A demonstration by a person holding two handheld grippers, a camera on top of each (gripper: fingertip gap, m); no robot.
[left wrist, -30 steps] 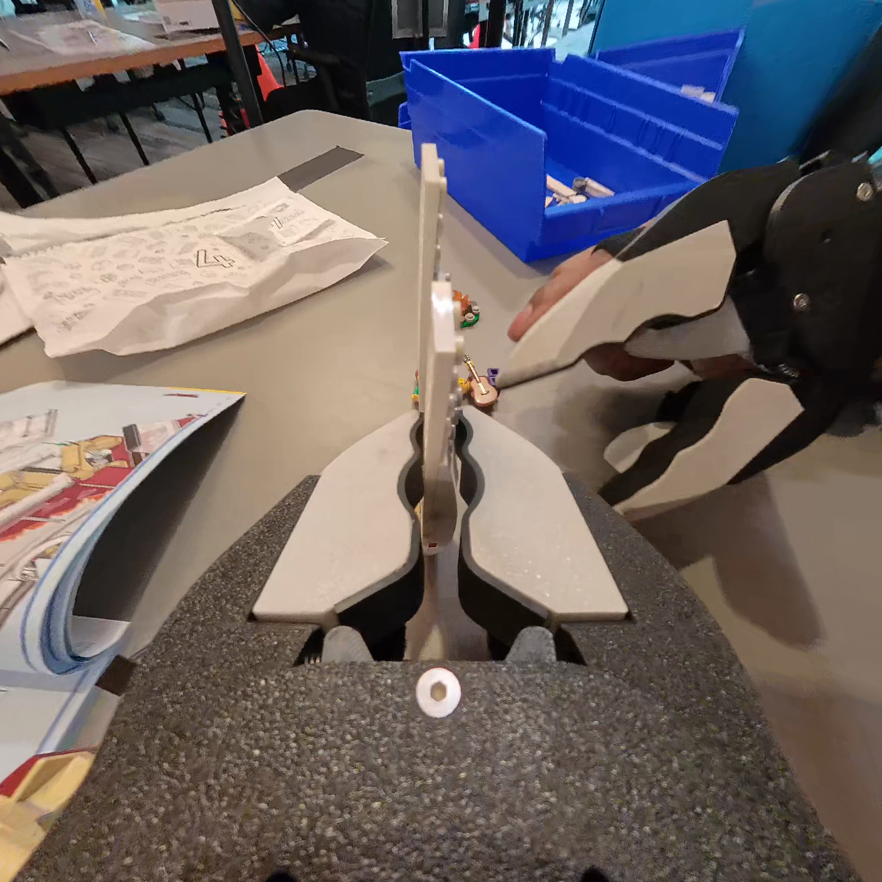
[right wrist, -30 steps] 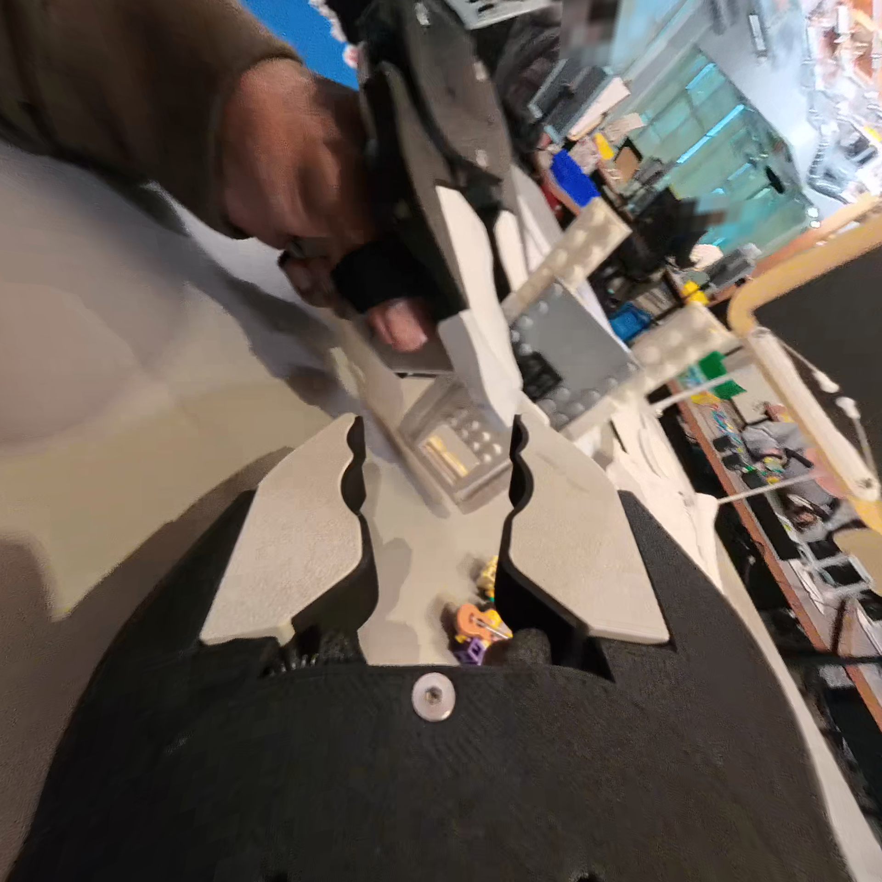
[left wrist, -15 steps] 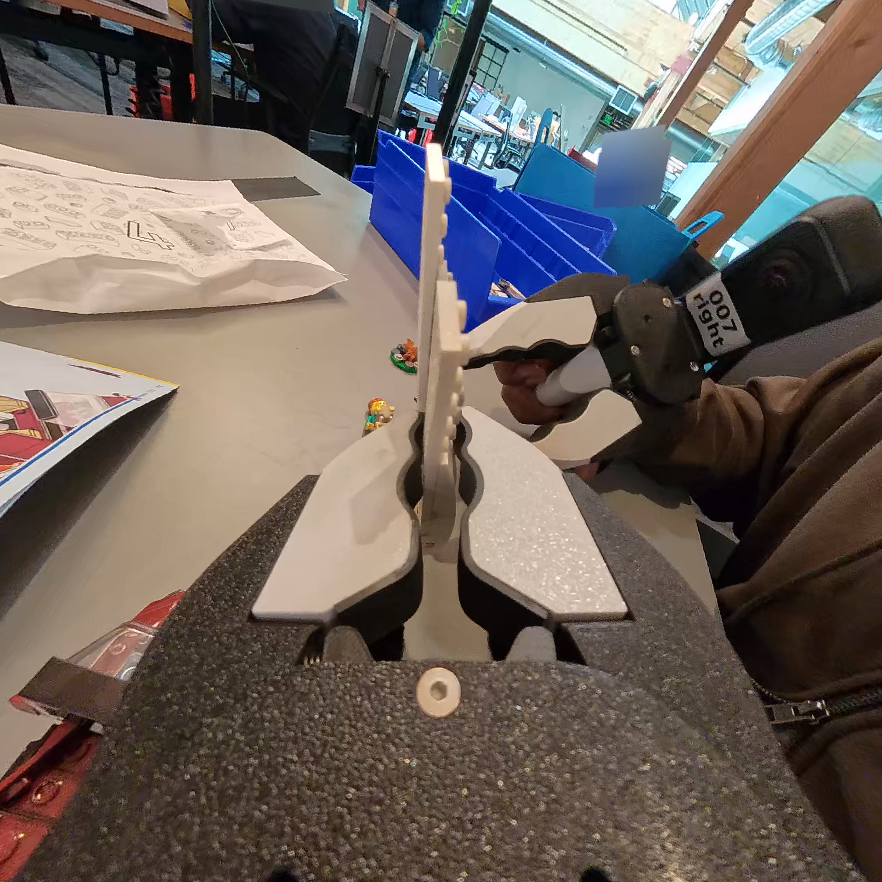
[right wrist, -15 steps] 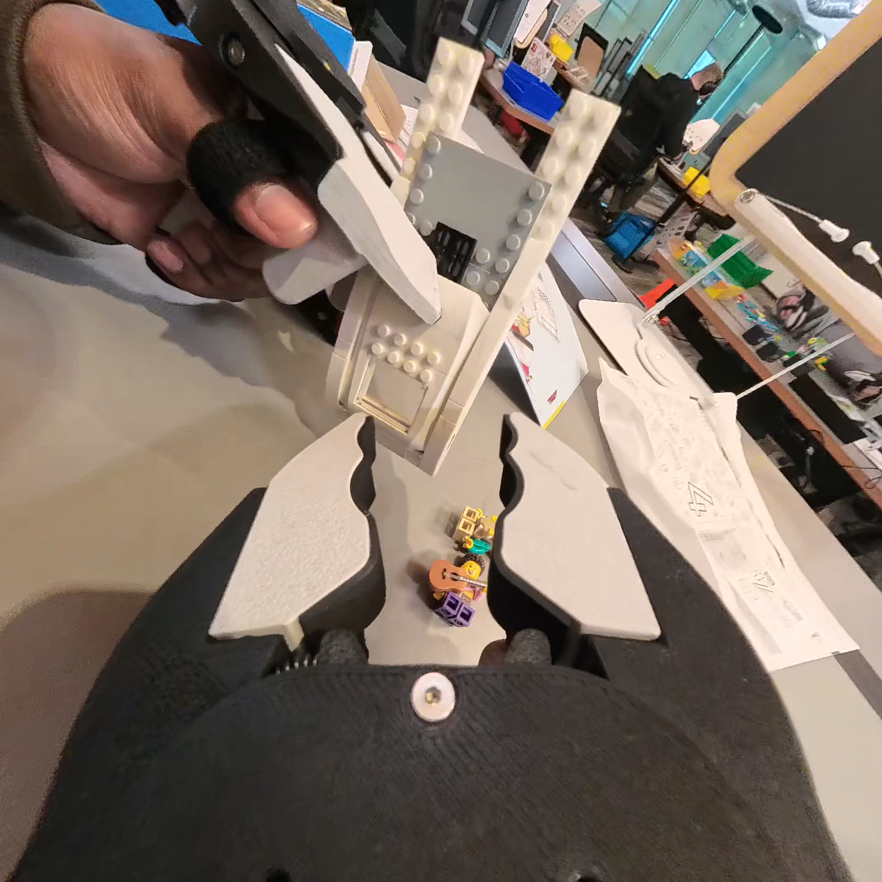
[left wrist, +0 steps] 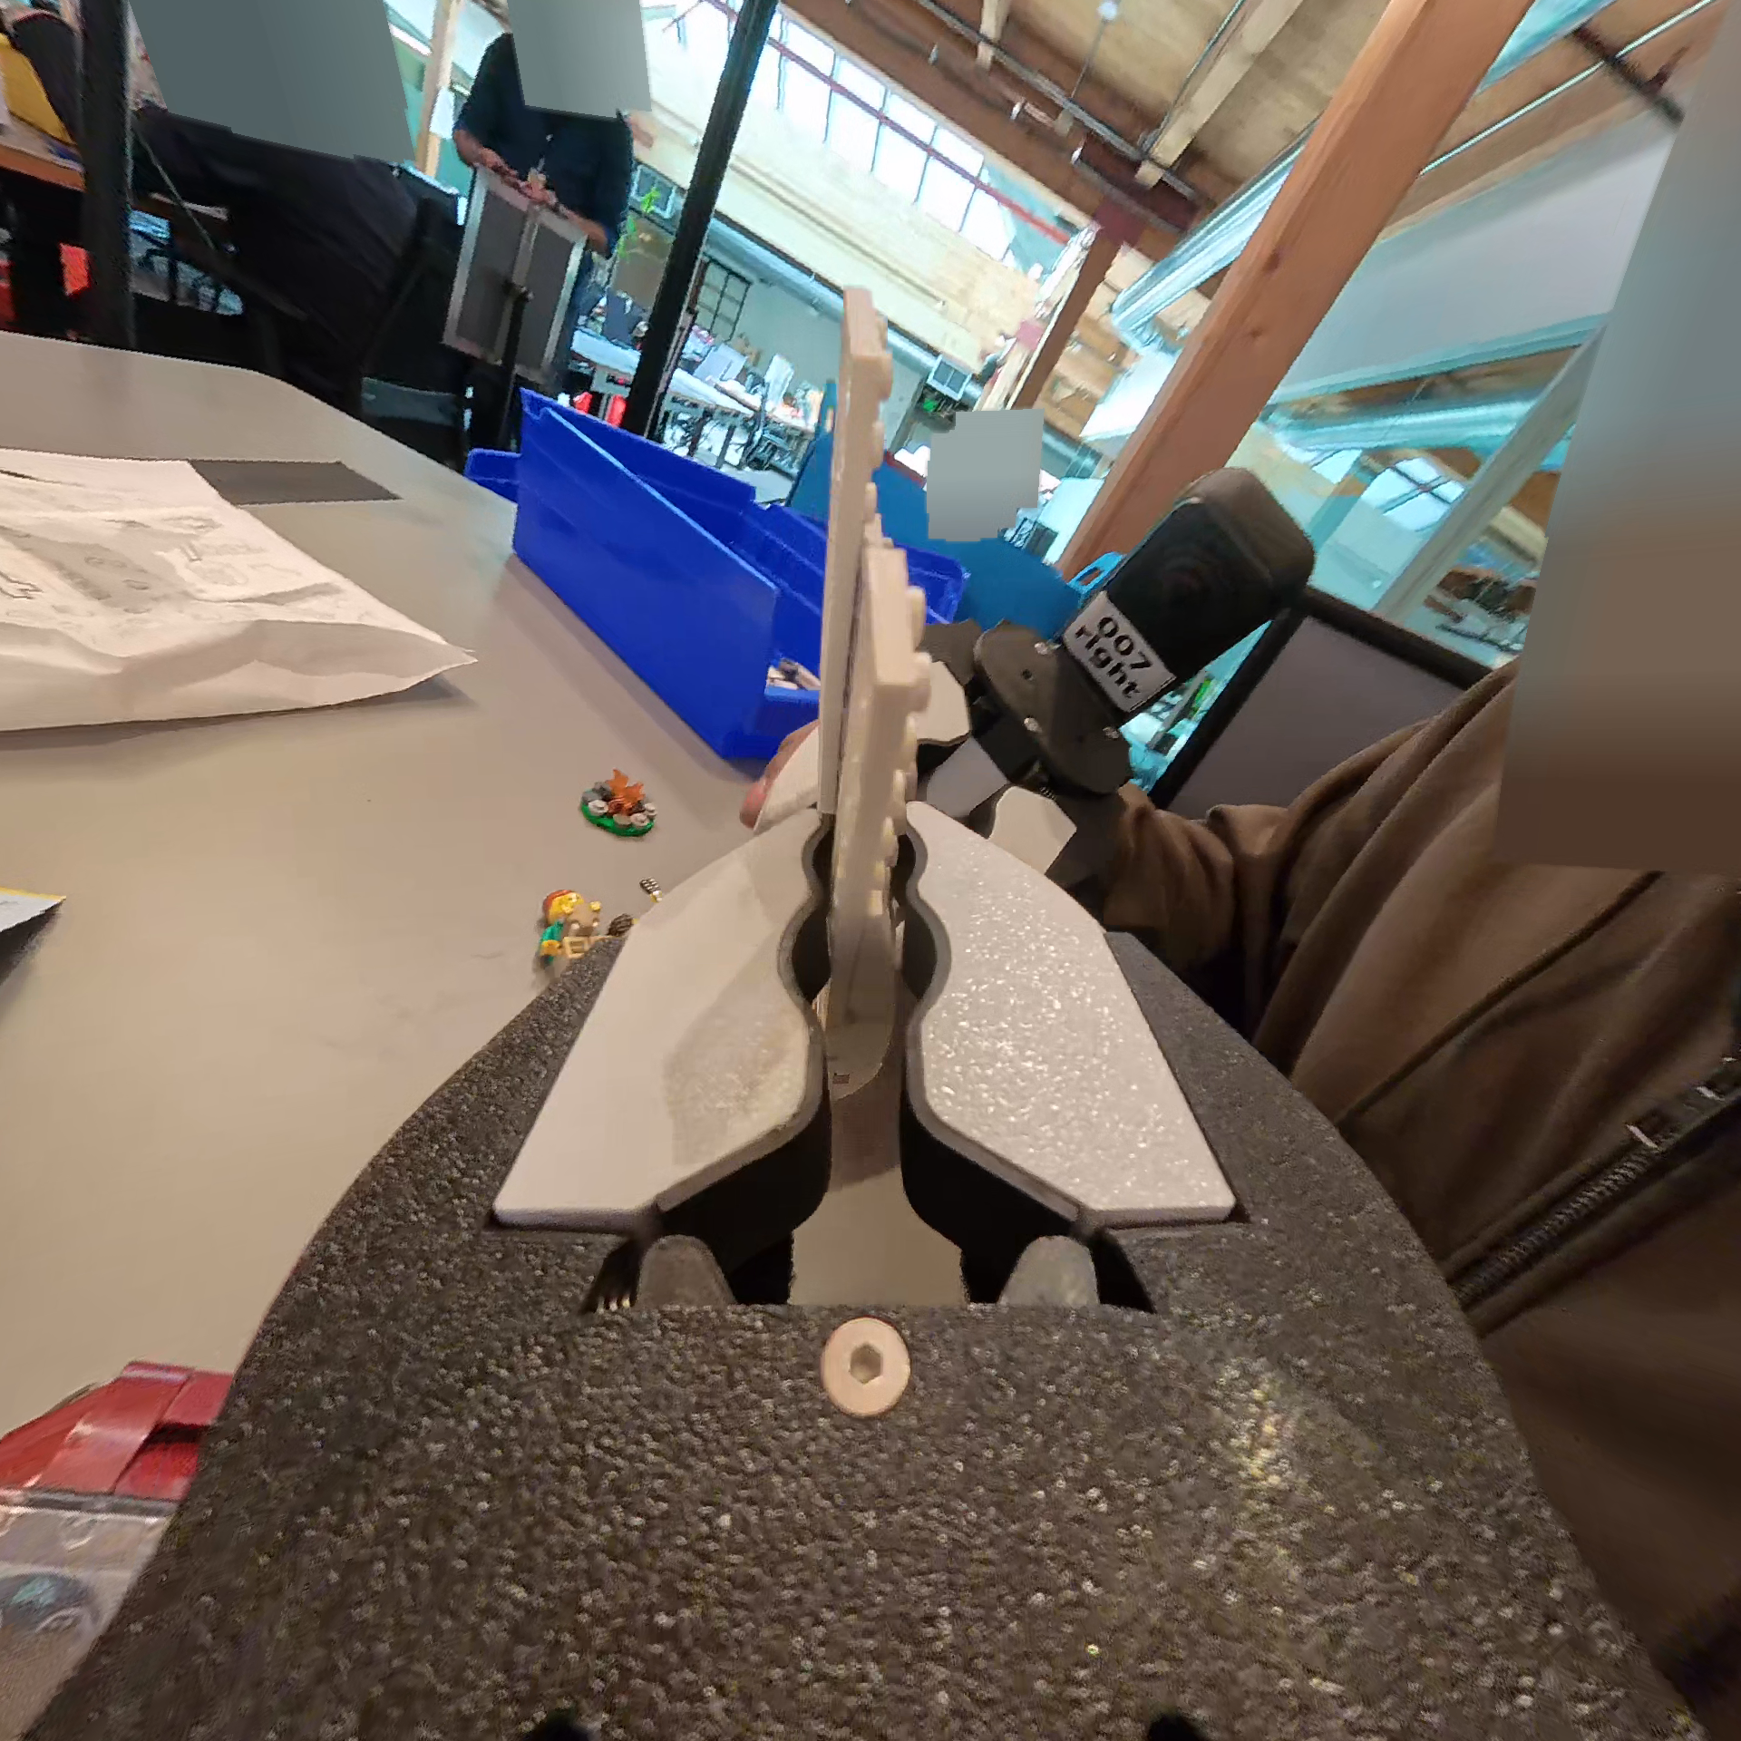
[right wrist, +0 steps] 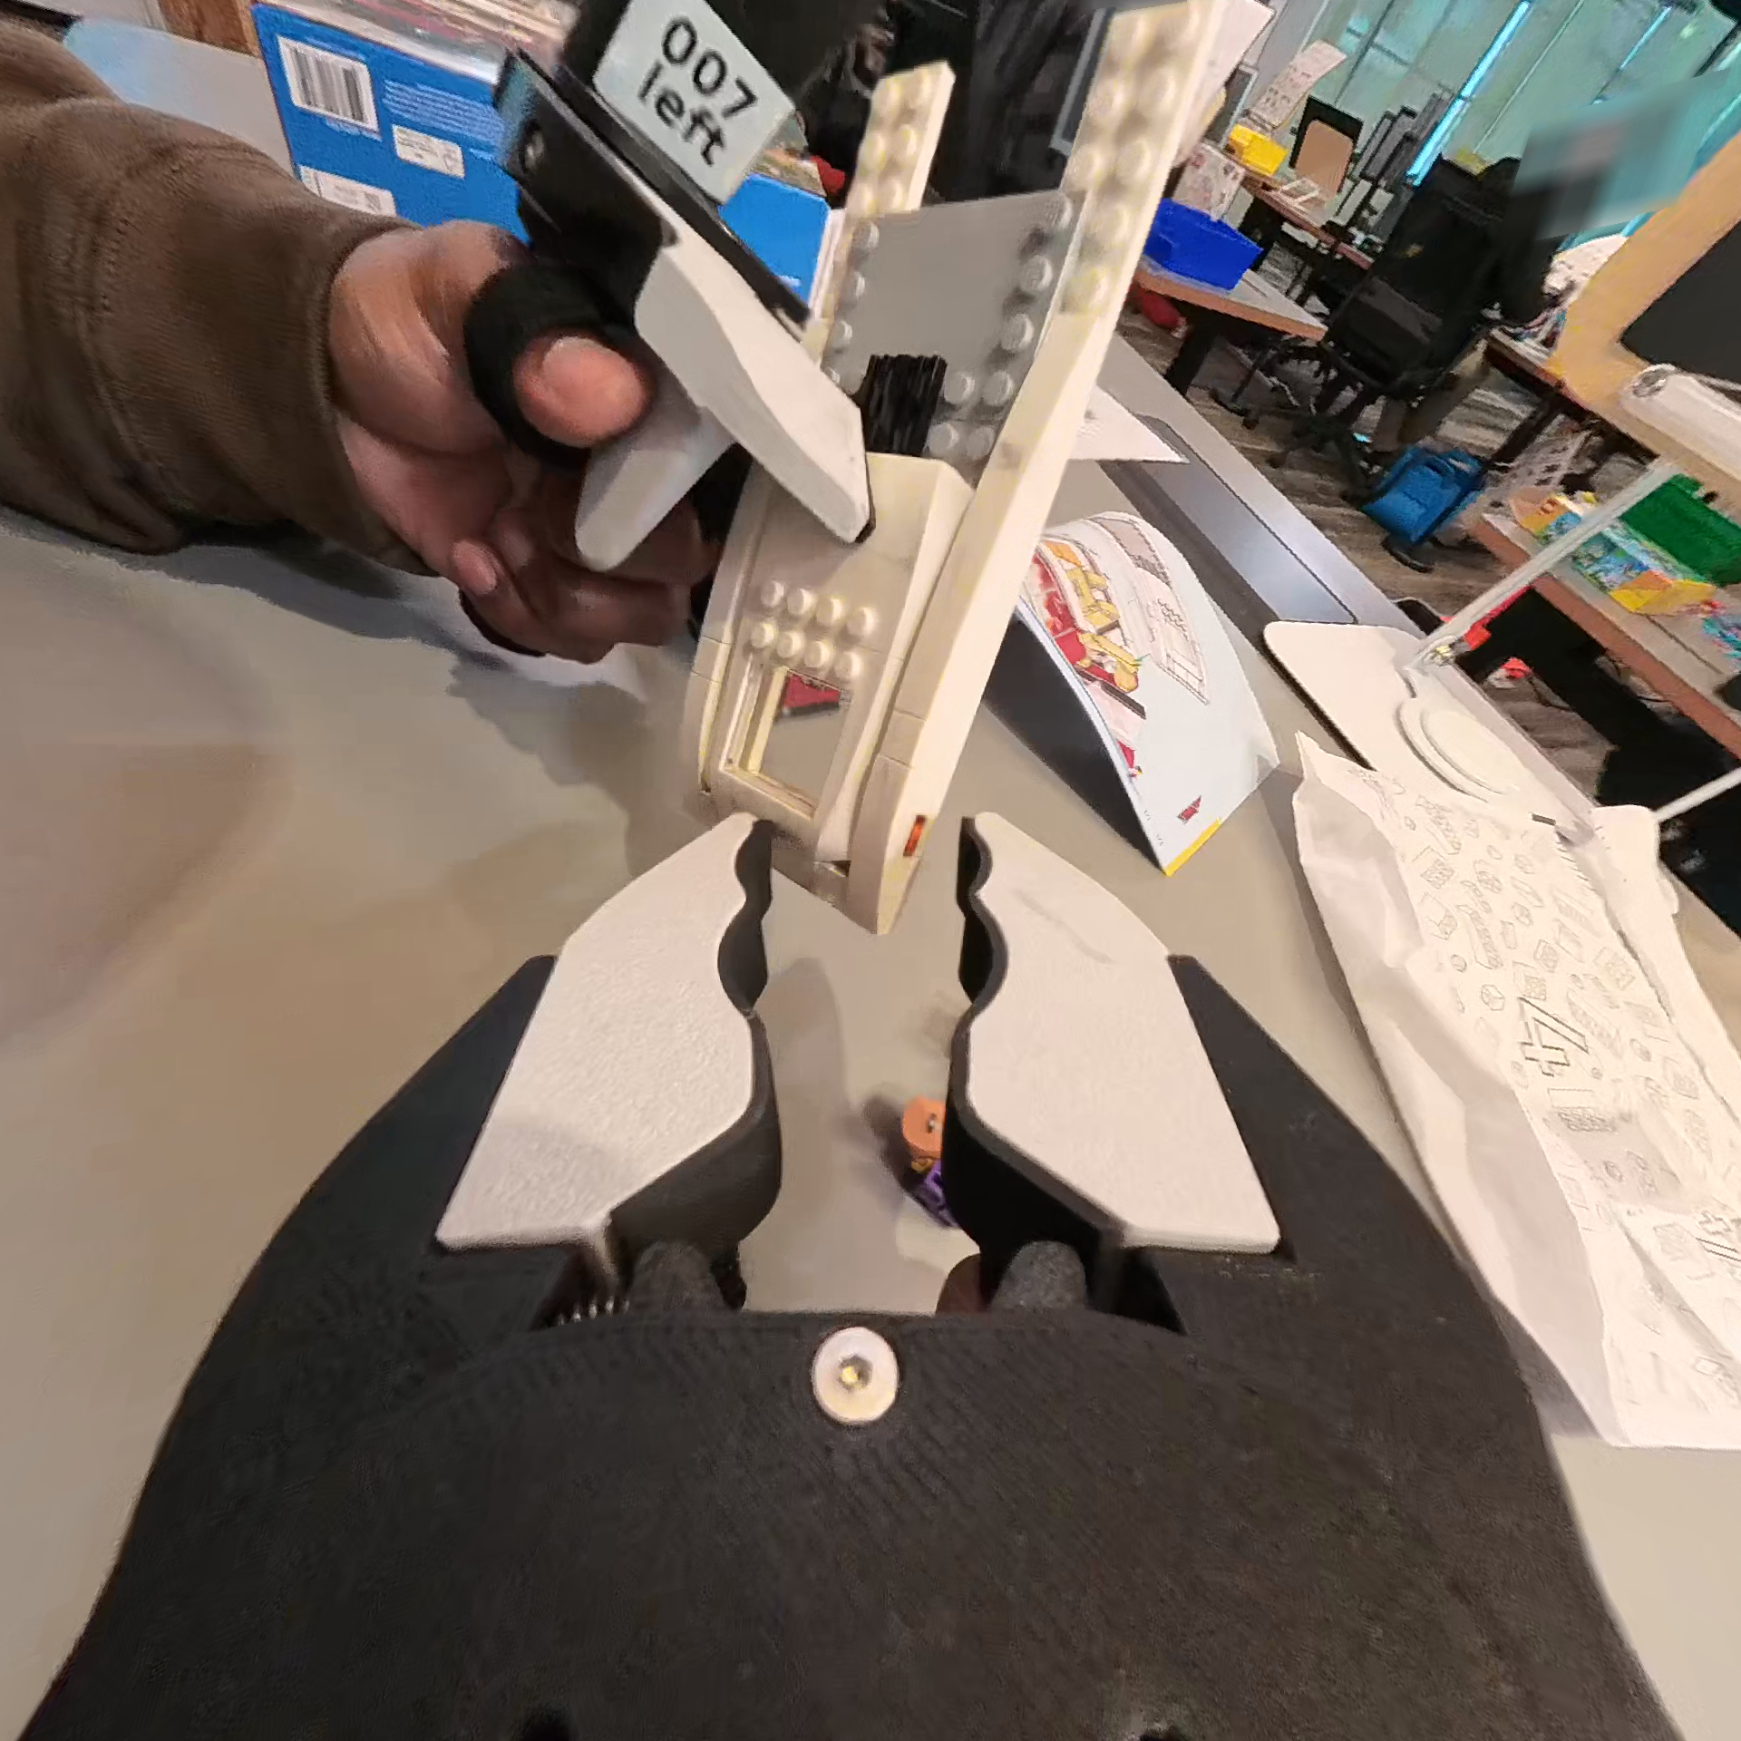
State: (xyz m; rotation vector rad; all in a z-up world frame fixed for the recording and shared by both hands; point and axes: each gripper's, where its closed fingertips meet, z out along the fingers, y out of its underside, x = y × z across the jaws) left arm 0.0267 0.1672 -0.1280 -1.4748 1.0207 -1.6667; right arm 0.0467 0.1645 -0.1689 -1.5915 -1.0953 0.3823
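Left wrist view: left gripper (left wrist: 862, 848) clamps white brick assembly (left wrist: 862, 603) edge-on.

My left tongs (left wrist: 859, 829) were clamped on the edge of a white-and-grey studded brick assembly (right wrist: 904, 584), both pale pads pressed against its thin plates, holding it raised and nearly upright. In the right wrist view, my left hand (right wrist: 471, 443) wrapped the black handle, one finger through a black loop, the brown sleeve (right wrist: 141, 311) reaching in from the left. My right tongs (right wrist: 857, 848) stood parted just below the assembly's lower corner, with a gap showing at the right pad. My right arm came in from the right in a brown sleeve.
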